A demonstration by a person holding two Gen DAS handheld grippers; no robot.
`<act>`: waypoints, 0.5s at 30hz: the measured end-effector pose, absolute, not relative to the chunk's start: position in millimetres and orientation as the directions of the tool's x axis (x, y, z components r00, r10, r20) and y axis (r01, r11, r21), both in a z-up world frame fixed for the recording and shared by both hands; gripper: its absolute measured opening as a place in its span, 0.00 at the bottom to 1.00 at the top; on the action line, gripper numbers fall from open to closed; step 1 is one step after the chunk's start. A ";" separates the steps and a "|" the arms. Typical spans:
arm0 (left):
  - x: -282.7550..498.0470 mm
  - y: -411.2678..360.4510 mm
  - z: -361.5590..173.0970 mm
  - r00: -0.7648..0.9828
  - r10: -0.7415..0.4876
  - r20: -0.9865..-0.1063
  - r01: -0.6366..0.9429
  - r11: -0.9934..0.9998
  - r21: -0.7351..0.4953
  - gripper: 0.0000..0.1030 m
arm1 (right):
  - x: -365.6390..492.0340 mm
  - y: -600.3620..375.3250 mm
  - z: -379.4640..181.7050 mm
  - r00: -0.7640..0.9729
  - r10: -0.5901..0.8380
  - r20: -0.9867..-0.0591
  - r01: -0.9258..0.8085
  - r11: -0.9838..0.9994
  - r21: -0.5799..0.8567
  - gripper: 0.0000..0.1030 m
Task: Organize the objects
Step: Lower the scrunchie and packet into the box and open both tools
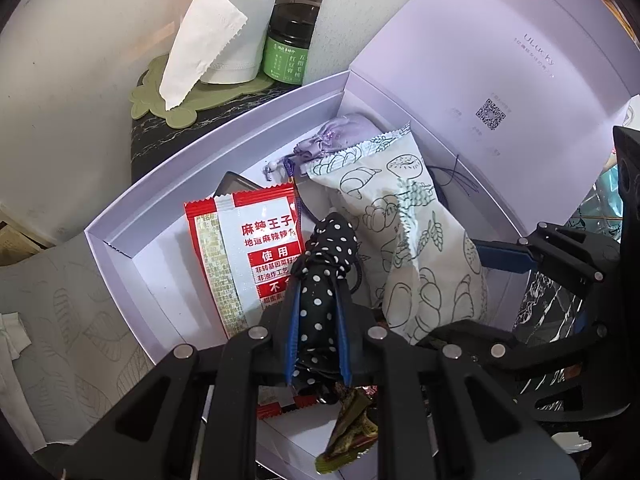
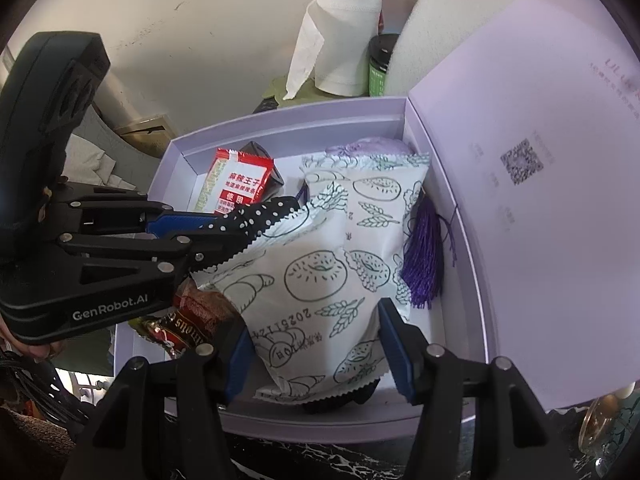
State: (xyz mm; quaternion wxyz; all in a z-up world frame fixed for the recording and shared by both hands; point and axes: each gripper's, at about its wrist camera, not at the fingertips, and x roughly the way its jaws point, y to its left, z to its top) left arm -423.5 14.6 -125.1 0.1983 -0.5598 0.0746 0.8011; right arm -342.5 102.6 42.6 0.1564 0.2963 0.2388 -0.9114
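My left tongs [image 1: 318, 316] are closed tightly on a black fabric roll with white dots [image 1: 326, 276]; the blue pads press both its sides, and it hangs over the open pale lilac cardboard box [image 1: 120, 248]. At ten o'clock from the roll lies a red and white snack packet [image 1: 256, 248] on the box floor. At two o'clock lies a white bread bag printed with green pastry drawings [image 2: 320, 280]. My right tongs [image 2: 316, 344] stand half open around the near end of this bag; whether the pads [image 2: 394, 344] press it I cannot tell. A purple tassel [image 2: 424, 256] lies at three o'clock of the bag.
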 end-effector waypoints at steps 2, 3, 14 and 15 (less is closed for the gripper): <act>-423.2 14.9 -126.3 -0.293 0.231 -0.928 -0.405 -0.909 -0.098 0.15 | -343.8 103.7 41.0 -0.775 -0.140 -0.617 0.423 -0.839 -0.341 0.57; -422.9 14.9 -126.3 -0.291 0.228 -0.929 -0.405 -0.909 -0.096 0.15 | -344.0 103.9 40.9 -0.774 -0.141 -0.617 0.423 -0.840 -0.340 0.57; -419.0 12.1 -115.5 -0.290 0.186 -0.939 -0.396 -0.916 -0.059 0.19 | -340.3 100.9 42.0 -0.768 -0.083 -0.635 0.395 -0.841 -0.369 0.58; -418.1 11.9 -113.0 -0.295 0.182 -0.938 -0.394 -0.917 -0.054 0.21 | -338.5 101.4 42.9 -0.770 -0.081 -0.633 0.392 -0.843 -0.369 0.58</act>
